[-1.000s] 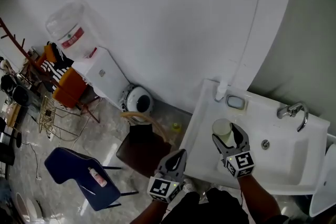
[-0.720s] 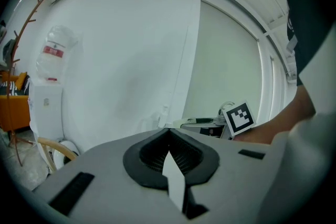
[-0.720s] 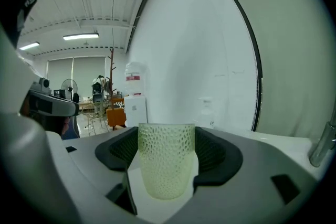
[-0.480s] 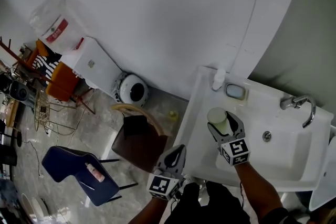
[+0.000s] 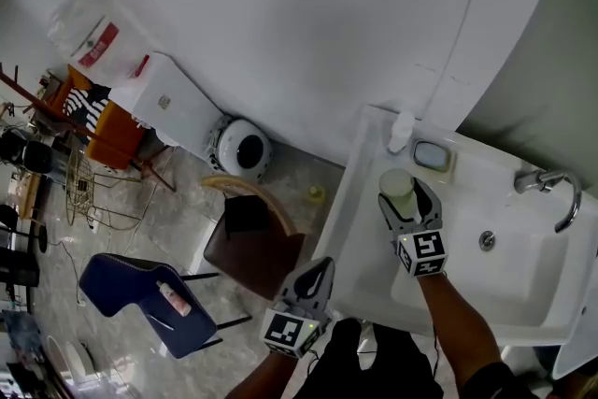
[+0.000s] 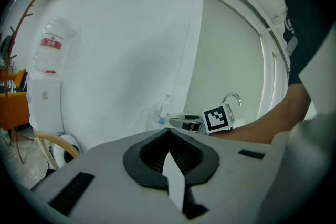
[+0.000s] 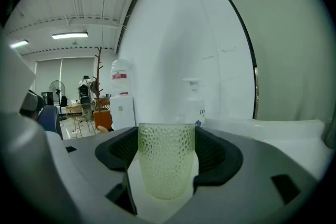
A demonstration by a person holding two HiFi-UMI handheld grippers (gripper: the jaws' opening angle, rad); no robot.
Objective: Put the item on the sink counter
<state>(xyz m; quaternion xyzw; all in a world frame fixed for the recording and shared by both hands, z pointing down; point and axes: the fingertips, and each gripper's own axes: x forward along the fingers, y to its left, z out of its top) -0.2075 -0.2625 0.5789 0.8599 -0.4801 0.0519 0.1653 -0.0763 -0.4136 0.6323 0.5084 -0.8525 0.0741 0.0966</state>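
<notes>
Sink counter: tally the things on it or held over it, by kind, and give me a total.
pump bottle: 1
soap dish: 1
faucet: 1
dimpled cup, gripped in the right tongs: 1
Total: 4

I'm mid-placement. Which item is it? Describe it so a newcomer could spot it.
Find the white sink at the right of the head view, then its left counter edge. There the right gripper is shut on a tumbler: pale green, dimpled and translucent, unlike the taller pump bottle and flat soap dish behind it.
</notes>
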